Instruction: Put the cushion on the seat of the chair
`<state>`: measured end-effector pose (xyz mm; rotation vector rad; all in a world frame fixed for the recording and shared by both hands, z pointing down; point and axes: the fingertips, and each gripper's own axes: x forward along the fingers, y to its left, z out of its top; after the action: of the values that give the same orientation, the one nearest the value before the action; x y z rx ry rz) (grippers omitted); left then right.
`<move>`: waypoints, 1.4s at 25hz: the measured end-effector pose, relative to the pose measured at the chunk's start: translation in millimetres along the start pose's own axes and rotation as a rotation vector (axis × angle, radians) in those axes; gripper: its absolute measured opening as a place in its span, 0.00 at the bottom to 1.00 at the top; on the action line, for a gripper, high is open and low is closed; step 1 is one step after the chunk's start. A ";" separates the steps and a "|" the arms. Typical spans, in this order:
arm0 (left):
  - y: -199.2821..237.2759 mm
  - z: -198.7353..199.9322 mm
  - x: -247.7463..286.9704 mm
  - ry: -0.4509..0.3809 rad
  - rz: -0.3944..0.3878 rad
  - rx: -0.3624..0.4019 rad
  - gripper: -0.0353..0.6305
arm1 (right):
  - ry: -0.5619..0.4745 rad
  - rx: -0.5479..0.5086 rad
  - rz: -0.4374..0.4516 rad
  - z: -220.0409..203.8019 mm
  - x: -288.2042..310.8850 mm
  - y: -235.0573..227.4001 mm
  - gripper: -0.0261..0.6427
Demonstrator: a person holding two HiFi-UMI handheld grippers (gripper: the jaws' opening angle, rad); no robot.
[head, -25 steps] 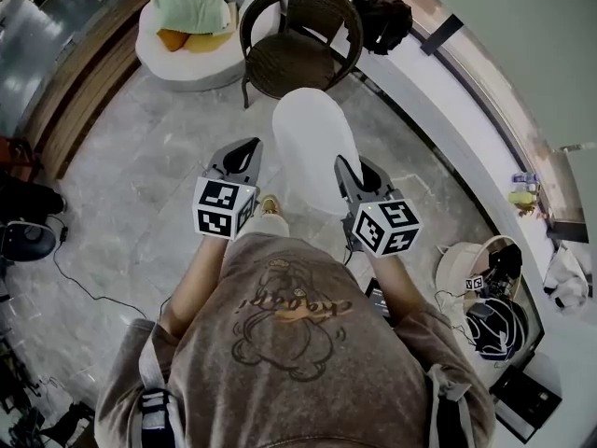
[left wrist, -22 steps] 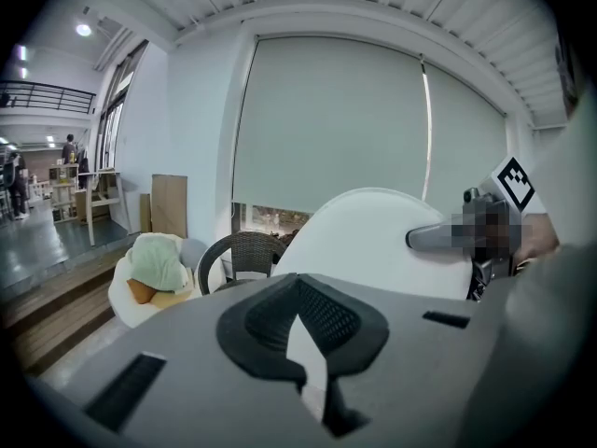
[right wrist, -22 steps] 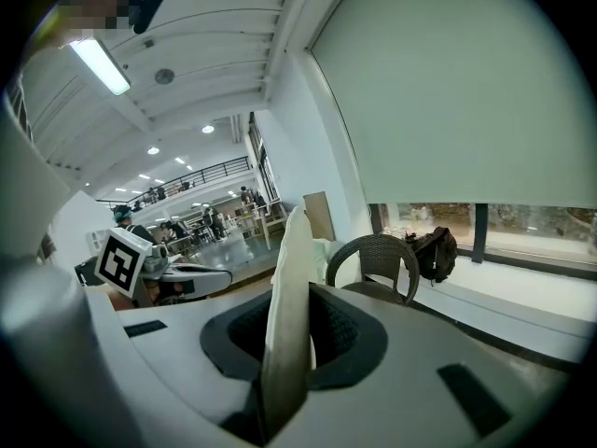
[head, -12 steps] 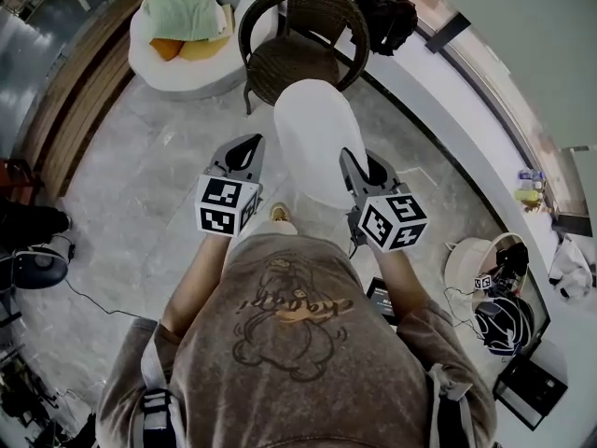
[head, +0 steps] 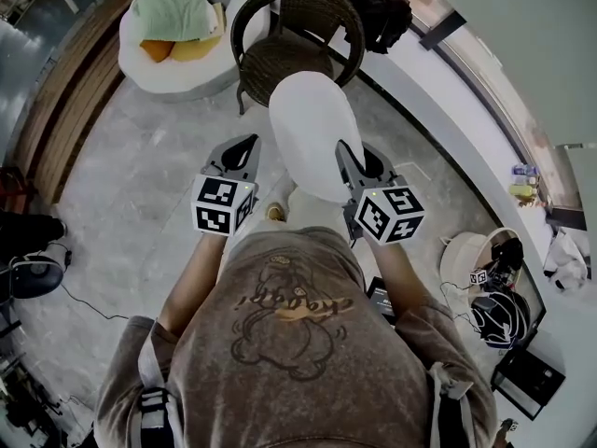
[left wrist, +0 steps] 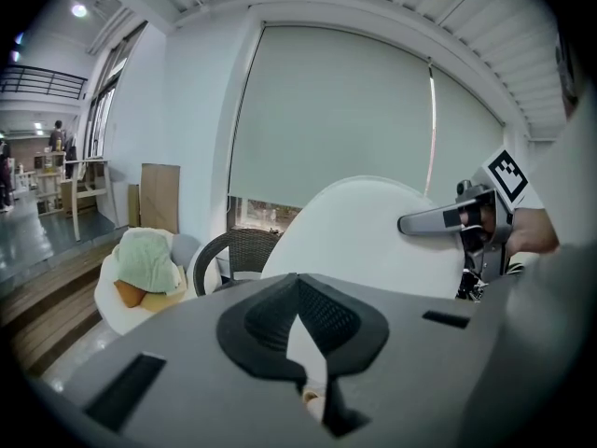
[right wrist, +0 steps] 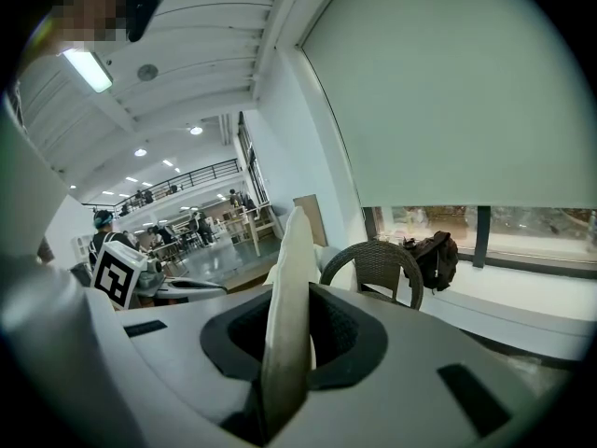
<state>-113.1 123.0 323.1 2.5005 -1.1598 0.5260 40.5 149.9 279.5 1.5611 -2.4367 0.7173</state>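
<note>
A white round cushion (head: 310,133) hangs on edge in front of me, and my right gripper (head: 347,153) is shut on its right rim. In the right gripper view the cushion's thin edge (right wrist: 287,325) stands pinched between the jaws. My left gripper (head: 244,146) is beside the cushion's left side, apart from it, jaws shut and holding nothing. The dark wicker chair (head: 284,54) stands just beyond the cushion with its seat bare. The chair also shows in the left gripper view (left wrist: 233,250) and the right gripper view (right wrist: 375,261). The cushion hides the front of the seat.
A white round lounger with a green blanket (head: 173,12) sits left of the chair. A black bag (head: 378,17) lies on the long white window ledge (head: 438,110) to the right. A white bin and dark gear (head: 490,292) stand at the right, cables (head: 56,278) on the left floor.
Both grippers and the cushion have moved forward toward the chair, which now sits closer below the cushion's top edge. The grip on the cushion is unchanged.
</note>
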 end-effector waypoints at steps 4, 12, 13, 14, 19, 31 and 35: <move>1.5 3.9 15.9 0.003 -0.007 0.000 0.06 | -0.003 0.002 0.002 5.2 8.5 -11.8 0.14; 12.3 22.7 58.9 0.019 -0.002 0.015 0.06 | 0.000 0.016 0.021 19.9 39.3 -45.3 0.14; 14.1 25.4 64.3 0.022 0.000 0.015 0.06 | 0.002 0.018 0.025 22.2 43.6 -49.5 0.14; 15.7 28.1 69.9 0.024 0.002 0.015 0.06 | 0.005 0.020 0.028 24.6 47.9 -53.9 0.14; 23.0 37.9 96.9 0.040 0.006 0.011 0.06 | 0.011 0.028 0.046 38.0 69.0 -74.0 0.14; 43.8 64.4 156.4 0.071 0.044 -0.008 0.06 | 0.039 0.045 0.104 66.2 115.6 -119.5 0.14; 47.5 70.1 176.3 0.076 0.063 -0.028 0.06 | 0.061 0.046 0.130 69.6 130.2 -134.8 0.14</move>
<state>-31.1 -52.6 349.6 2.4055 -1.2122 0.6118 111.1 -34.6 309.9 1.3844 -2.5125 0.8357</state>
